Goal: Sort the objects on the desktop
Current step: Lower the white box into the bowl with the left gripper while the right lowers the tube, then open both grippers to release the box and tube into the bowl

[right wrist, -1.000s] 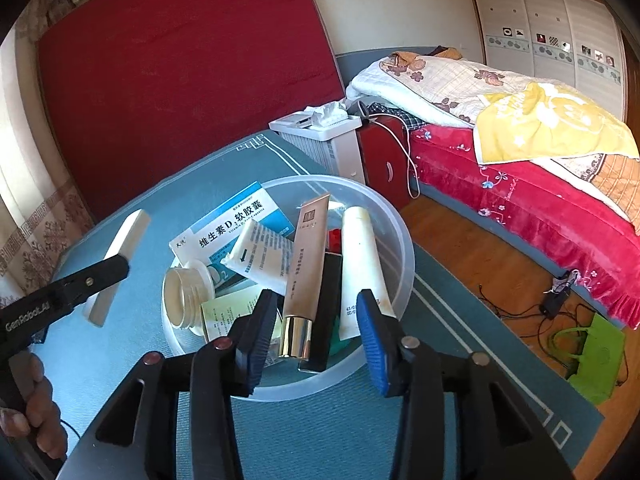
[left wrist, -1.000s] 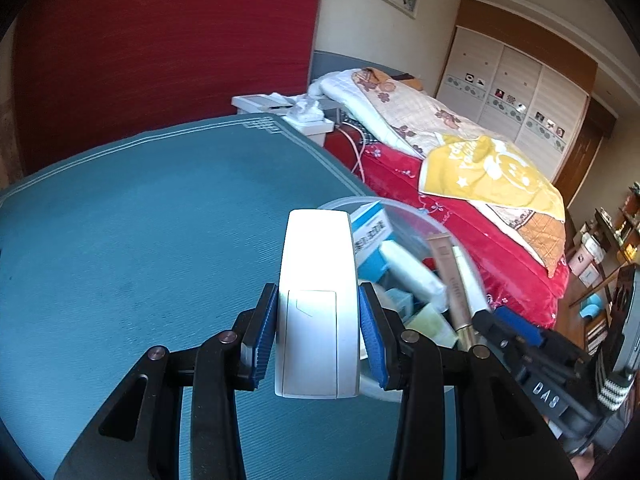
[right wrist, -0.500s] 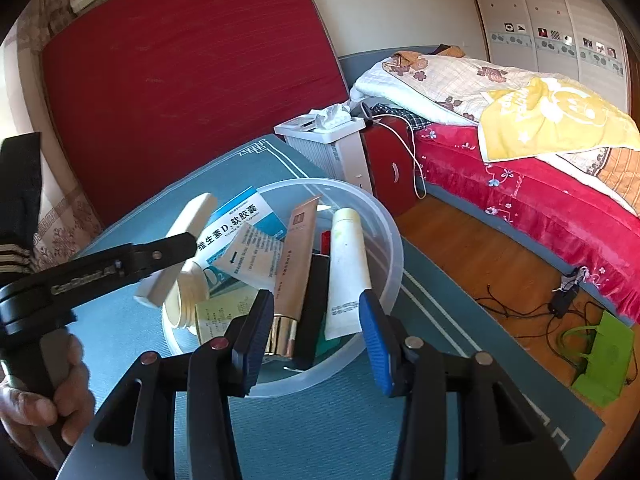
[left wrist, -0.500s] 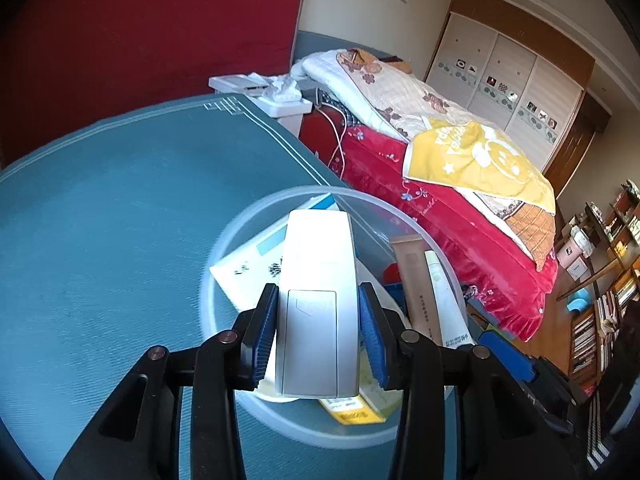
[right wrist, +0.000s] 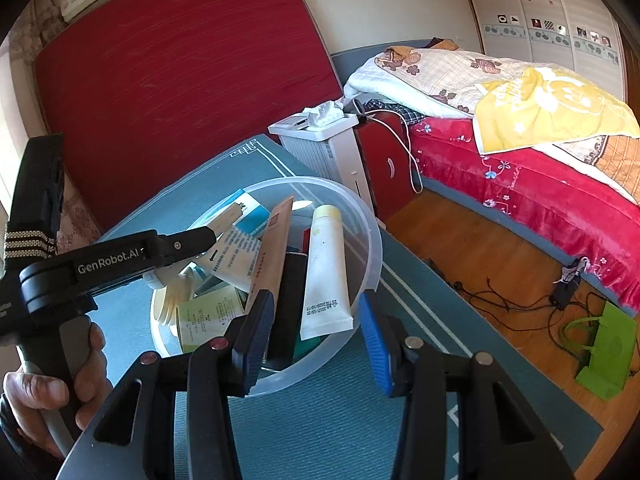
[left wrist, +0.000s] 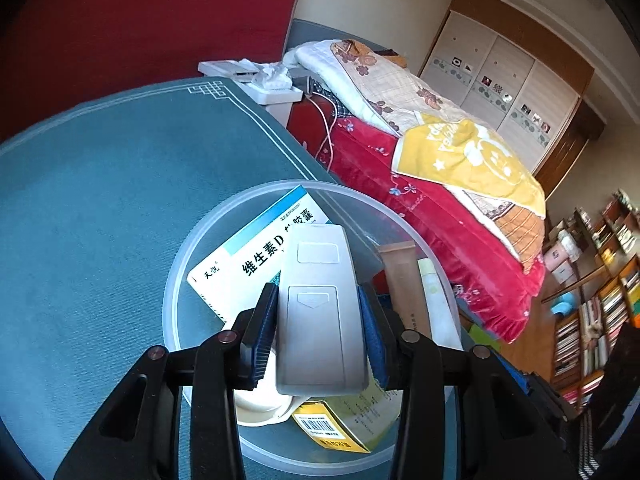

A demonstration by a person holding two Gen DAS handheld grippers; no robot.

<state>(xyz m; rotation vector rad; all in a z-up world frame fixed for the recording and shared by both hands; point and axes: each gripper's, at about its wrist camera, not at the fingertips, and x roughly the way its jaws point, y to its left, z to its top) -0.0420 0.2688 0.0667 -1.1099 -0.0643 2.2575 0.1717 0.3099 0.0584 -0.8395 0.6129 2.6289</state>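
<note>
**Left wrist view: white remote over the bowl**

Left wrist view shows the left gripper (left wrist: 318, 330) with a white remote (left wrist: 320, 320) between its blue pads. Its jaws have just been opening a little. A thin gap shows at the left pad, and the right pad looks to sit right at the remote's edge, so I cannot tell if they still squeeze it. The remote hangs over the clear plastic bowl (left wrist: 192, 248), which sits on the teal tablecloth (left wrist: 100, 200). Under the remote lie a white and blue medicine box (left wrist: 256, 252), a brown tube (left wrist: 404, 284) on the right and a yellow box (left wrist: 340, 428) near the front.

In the right wrist view, the right gripper (right wrist: 316, 332) has its jaws apart and holds nothing. It hovers at the near rim of the bowl. A white tube (right wrist: 324, 272) lies in the bowl just beyond it. A hand (right wrist: 52, 392) holds the left gripper's handle on the left.
</note>
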